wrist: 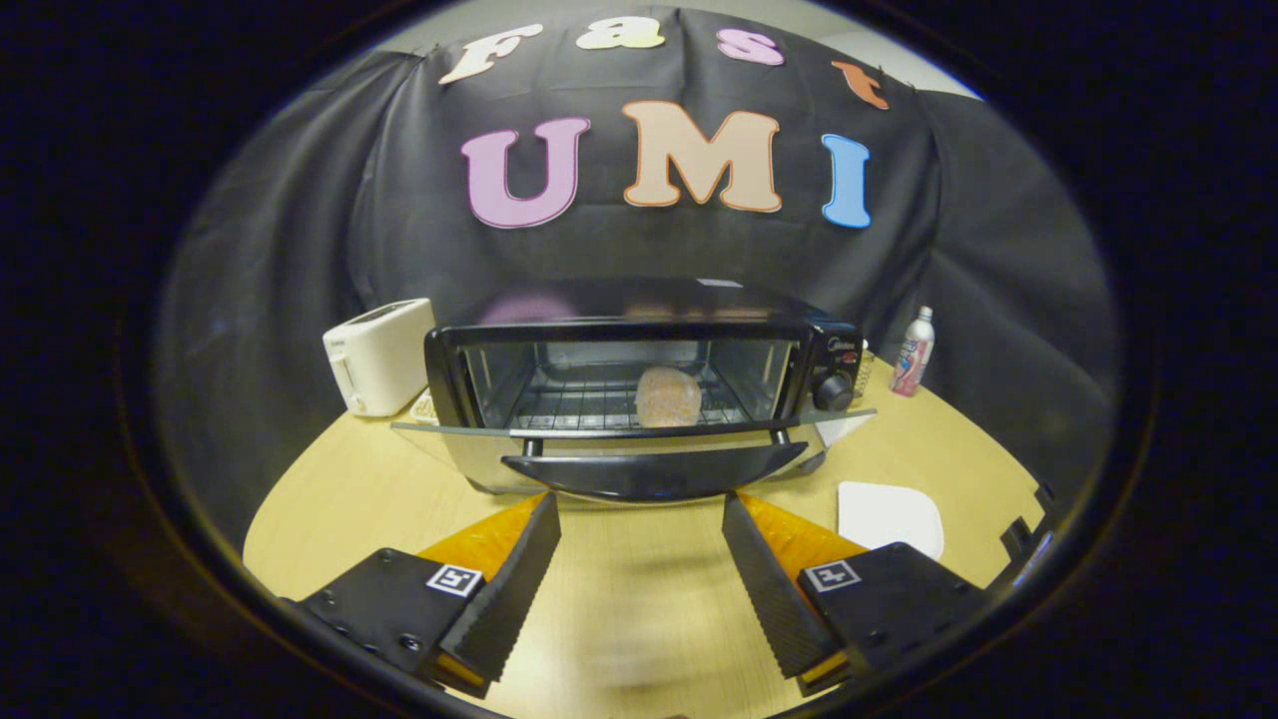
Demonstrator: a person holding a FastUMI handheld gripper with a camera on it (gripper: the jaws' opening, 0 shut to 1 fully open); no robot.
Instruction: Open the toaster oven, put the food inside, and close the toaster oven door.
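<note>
Toaster oven (639,379) stands open on the tabletop (639,589), with the food (668,396) on its rack.

The food, a round brownish piece, lies on the wire rack inside the oven, a little toward the side with the knob (834,391). The oven door (639,431) hangs down flat toward the camera, and its dark handle (654,471) is just ahead of the fingers. The gripper (639,519) hovers above the wooden tabletop with its fingers spread wide apart and nothing between them. A white toaster (379,355) stands just beside the oven on the left. On the right a small bottle (914,352) stands near the booth wall, and a white flat piece (891,517) lies on the tabletop near the right finger.
</note>
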